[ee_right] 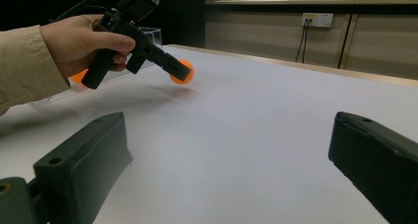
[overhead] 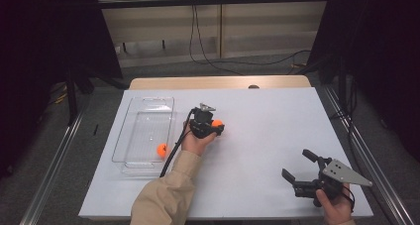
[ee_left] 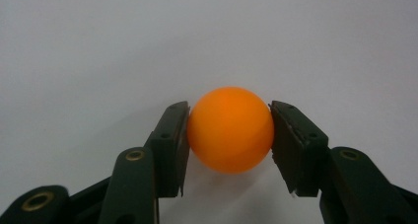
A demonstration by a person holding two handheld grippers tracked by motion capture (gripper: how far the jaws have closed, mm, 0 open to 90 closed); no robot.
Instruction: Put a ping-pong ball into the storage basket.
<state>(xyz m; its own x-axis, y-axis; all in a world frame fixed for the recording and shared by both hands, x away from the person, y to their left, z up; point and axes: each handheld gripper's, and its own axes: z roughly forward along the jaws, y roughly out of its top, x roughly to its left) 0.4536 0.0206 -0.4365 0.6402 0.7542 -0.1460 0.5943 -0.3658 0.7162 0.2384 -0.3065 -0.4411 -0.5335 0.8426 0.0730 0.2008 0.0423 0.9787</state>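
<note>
My left gripper [overhead: 216,126] is shut on an orange ball [overhead: 217,123] near the middle of the white table, just right of the clear tray [overhead: 148,117]. In the left gripper view both pads press the sides of the ball [ee_left: 230,129], which hangs slightly above the surface with its shadow under it. A second orange ball [overhead: 162,149] lies in the tray's near right corner. My right gripper [overhead: 295,164] rests at the front right with its jaws wide apart and nothing between them. From the right gripper view the left gripper [ee_right: 180,73] and its ball [ee_right: 183,72] are seen across the table.
The tray [ee_right: 148,34] sits left of centre. A broad stretch of bare white table top [overhead: 267,121] lies between the two grippers. Metal rails run along both table sides, and cables lie on the floor beyond the far edge.
</note>
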